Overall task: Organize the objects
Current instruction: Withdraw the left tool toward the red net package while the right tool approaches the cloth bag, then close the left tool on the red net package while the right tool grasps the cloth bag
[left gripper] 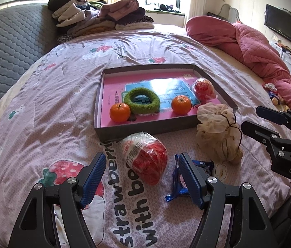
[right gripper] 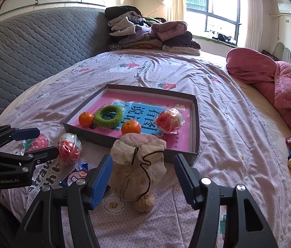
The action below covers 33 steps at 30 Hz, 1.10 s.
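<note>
Grey cardboard tray with a pink printed bottom lies on the strawberry-print bedsheet, holding two oranges, a fuzzy green ring and a red plastic-wrapped ball. Just outside its near edge rest a second red wrapped ball, a blue snack packet and a beige drawstring cloth pouch. The left gripper hovers with fingers spread over the ball and packet; the right gripper hovers with fingers spread either side of the pouch.
</note>
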Motion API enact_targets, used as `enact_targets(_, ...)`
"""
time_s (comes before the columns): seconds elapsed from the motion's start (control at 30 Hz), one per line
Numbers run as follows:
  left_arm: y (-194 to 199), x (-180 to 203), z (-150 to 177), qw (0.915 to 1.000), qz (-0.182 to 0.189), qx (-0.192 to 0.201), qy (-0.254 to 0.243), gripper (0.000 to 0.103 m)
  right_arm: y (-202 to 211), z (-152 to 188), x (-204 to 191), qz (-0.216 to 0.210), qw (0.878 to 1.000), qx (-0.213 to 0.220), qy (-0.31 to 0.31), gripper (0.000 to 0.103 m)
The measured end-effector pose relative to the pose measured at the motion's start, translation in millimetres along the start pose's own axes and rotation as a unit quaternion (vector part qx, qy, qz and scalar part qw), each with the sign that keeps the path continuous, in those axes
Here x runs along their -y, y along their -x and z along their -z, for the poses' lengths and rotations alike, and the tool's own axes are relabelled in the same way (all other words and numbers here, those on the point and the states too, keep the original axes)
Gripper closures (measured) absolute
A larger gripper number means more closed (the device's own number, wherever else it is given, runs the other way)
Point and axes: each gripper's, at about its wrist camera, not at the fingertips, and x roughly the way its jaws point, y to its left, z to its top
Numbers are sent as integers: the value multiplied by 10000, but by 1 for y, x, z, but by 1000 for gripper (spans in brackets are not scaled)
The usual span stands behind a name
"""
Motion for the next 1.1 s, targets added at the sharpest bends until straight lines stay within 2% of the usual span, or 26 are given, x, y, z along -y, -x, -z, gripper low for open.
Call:
enact_targets(0.47,-14,-1,4,9997,22,-227,37,29,-19,8,8,-31,9993,-312,-188,42)
enact_targets(1.1,-30,0,7,9995,10,-312,75,29,-39,14,11,-30,9983,-523,-270,42)
